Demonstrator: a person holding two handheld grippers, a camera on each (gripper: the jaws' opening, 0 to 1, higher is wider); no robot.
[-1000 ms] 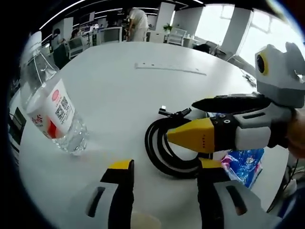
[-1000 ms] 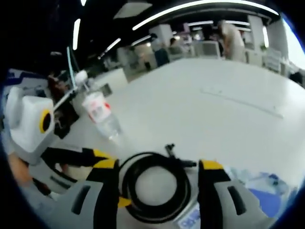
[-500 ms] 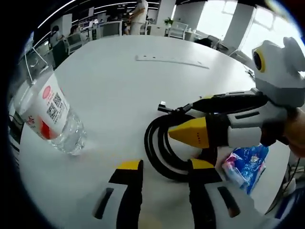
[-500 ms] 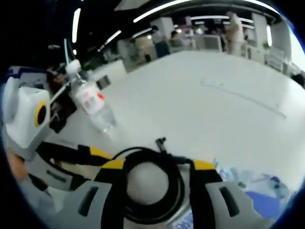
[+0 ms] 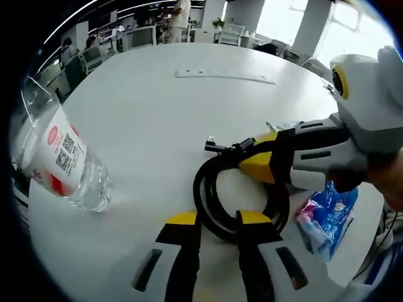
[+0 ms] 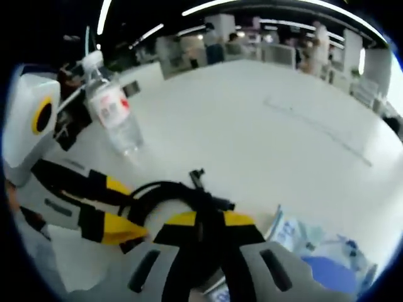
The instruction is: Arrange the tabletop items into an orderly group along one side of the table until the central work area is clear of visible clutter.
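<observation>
table (image 5: 164,113): smooth white top, matt with a soft sheen
water bottle (image 5: 60,157): clear glossy plastic, printed white and red label, at left of the left gripper view
cable (image 5: 211,195): coiled black, rubbery, slightly shiny
blue packet (image 5: 327,211): crinkled glossy plastic film, lower right
right gripper (image 6: 210,219): matt black and grey plastic, yellow tips
left gripper (image 5: 217,219): same matt plastic, yellow tips

The far half of the white table (image 5: 157,113) is bare and open. Near, the black cable (image 5: 214,201) blocks the middle. A water bottle (image 5: 60,157) stands left, and a blue packet (image 5: 327,211) lies right.
</observation>
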